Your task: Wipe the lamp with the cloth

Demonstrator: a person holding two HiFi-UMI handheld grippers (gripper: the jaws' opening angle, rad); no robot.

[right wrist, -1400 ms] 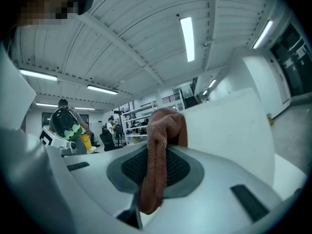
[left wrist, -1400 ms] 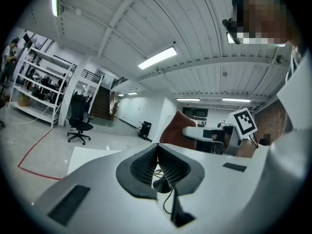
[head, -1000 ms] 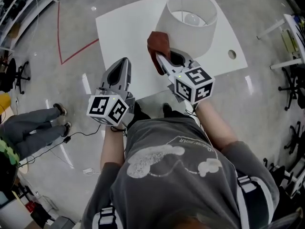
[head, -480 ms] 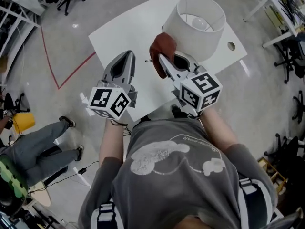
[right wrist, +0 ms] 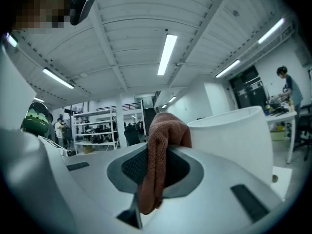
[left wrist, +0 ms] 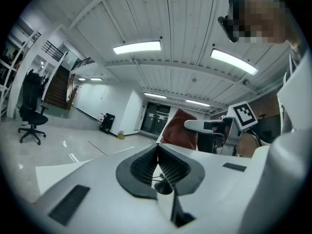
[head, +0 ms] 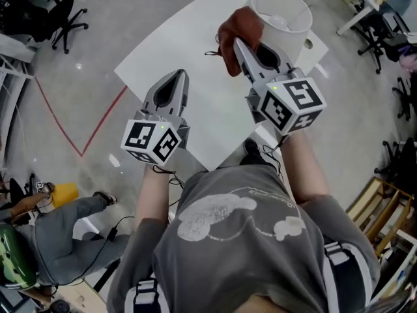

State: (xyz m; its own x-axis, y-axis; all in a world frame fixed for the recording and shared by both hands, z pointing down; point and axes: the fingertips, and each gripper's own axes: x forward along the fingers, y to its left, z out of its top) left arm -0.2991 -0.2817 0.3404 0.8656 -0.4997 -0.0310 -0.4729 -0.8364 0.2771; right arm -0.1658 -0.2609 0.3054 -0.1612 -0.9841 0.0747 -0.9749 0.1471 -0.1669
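In head view, see right gripper (head: 240, 45) pinching cloth (head: 236, 26) just left of the upright lamp (head: 281, 10) on the table (head: 176, 47) corner, left gripper (head: 176, 80) farther off. In left gripper view, find jaws together, empty. In right gripper view, find lamp just right of the clamped cloth.

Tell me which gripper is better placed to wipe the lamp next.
The right gripper: it is shut on the cloth, right beside the lamp. The left gripper is shut, empty, and farther from the lamp.

The left tongs (left wrist: 157, 146) sit closed on nothing, a rust-brown cloth (left wrist: 178, 128) beyond.
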